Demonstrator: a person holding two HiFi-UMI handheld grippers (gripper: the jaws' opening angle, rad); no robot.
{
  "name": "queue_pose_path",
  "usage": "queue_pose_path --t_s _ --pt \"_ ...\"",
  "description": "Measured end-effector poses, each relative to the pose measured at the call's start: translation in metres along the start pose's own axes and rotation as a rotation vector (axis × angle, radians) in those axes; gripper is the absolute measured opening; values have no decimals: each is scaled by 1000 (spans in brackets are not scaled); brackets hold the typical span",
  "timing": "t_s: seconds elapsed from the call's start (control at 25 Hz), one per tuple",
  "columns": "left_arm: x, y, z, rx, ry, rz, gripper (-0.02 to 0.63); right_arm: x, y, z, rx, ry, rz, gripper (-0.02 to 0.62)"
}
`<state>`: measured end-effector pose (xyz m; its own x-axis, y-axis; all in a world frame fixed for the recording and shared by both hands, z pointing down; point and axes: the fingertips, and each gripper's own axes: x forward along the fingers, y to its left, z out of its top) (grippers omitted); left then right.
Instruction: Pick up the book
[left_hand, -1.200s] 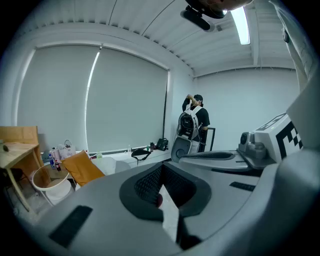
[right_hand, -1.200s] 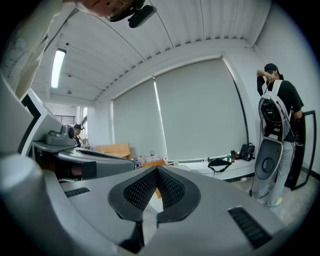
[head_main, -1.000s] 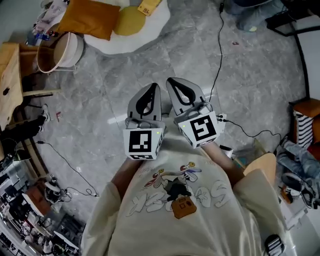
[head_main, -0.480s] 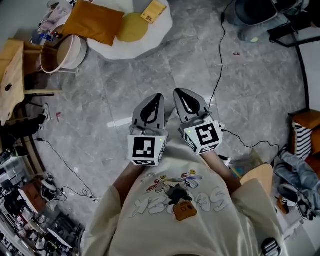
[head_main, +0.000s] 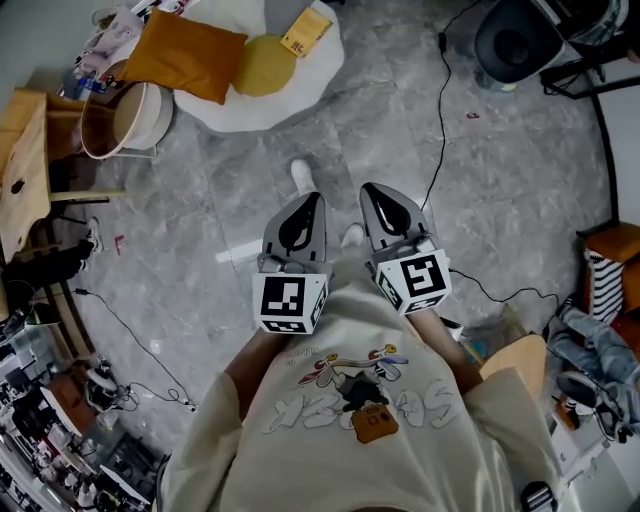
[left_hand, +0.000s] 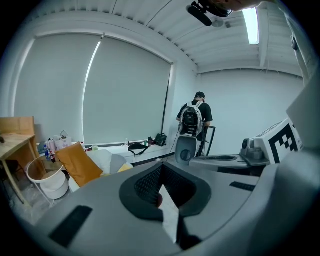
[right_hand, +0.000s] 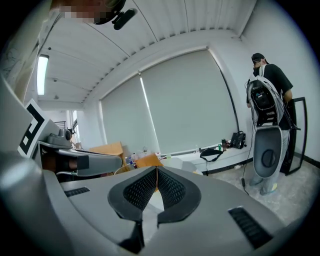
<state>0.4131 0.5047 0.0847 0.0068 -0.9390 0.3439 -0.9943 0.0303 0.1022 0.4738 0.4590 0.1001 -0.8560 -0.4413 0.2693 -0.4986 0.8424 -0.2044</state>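
The book (head_main: 306, 31), a small yellow-orange one, lies on a white floor cushion (head_main: 290, 95) at the top of the head view, far ahead of both grippers. My left gripper (head_main: 306, 200) and right gripper (head_main: 372, 190) are held side by side in front of the person's chest, over the grey floor, pointing toward the cushion. Both are shut with nothing between the jaws; the left gripper (left_hand: 161, 172) and the right gripper (right_hand: 157, 170) show their pads meeting. The person's white shoes (head_main: 301, 175) show just ahead of the grippers.
On the cushion lie an orange pillow (head_main: 185, 55) and a round yellow pillow (head_main: 263, 62). A white basket (head_main: 140, 115) and a wooden table (head_main: 20, 150) stand at the left. A black cable (head_main: 440, 120) crosses the floor. A person with a backpack (left_hand: 192, 120) stands far off.
The person has stepped forward: the cushion and book have slid down in the head view, and a shoe has come into sight. Both grippers stay shut and side by side.
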Motion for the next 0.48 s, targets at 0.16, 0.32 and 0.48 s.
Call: queue_pose_path --t_s 0.16,0.32,0.48 --pt "30 20 14 -14 -7 -7 -2 28 -15 10 -11 11 -9 23" --pt "67 41 29 -29 -11 -30 -2 68 -34 25 -16 20 -25 23" --pt "99 72 45 -41 -15 -50 -2 117 -48 36 -5 54 -52 23"
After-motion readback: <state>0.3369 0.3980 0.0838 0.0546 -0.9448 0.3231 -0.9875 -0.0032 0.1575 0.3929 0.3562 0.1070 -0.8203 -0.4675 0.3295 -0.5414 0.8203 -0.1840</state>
